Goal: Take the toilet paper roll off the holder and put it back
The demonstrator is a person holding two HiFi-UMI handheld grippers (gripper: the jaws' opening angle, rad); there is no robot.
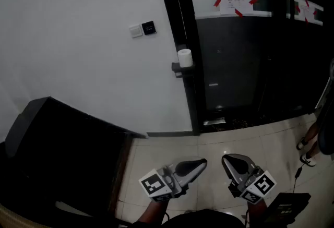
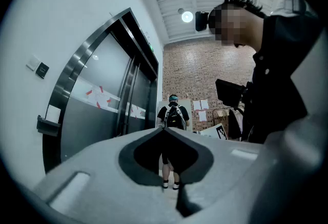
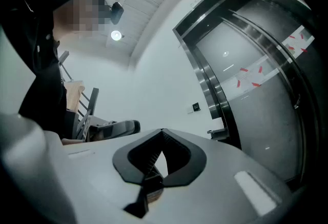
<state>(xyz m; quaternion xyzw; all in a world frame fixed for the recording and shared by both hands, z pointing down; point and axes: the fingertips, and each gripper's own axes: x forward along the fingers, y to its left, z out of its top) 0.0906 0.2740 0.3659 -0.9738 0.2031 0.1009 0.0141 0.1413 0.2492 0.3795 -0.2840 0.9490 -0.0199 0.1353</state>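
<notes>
On holder (image 1: 178,69): toilet roll (image 1: 185,58), upright, white, nothing touching it. Holder fixed at edge of dark door frame (image 1: 177,13), just where white wall (image 1: 78,39) ends.

Up-left of holder, on wall: two switch plates side by side, one white (image 1: 135,31), one black (image 1: 148,27). Up-right of holder, on dark door (image 1: 229,65): paper sheet (image 1: 235,3) stuck on w/ red tape. Below holder: pale tile floor (image 1: 172,154). Down-left of holder, well apart: large dark block (image 1: 62,143) against wall, kind unclear. Far right of holder & lower, at edge of head view: someone's feet in shoes (image 1: 307,151).

Well below holder, near bottom of head view: left gripper (image 1: 202,162) & right gripper (image 1: 225,159), side by side, tips aimed roughly toward holder, both far from roll.

Left gripper view: jaws clenched, tips meeting, nothing between. Holder w/ roll off at left of that view; to right of holder, farther back: person w/ backpack (image 2: 173,114) in front of brick wall (image 2: 205,69).

Right gripper view: jaws clenched too, tips together, empty. Holder just right of tips there, small & far; roll hard to make out in that view.

Roll not yet taken off.
</notes>
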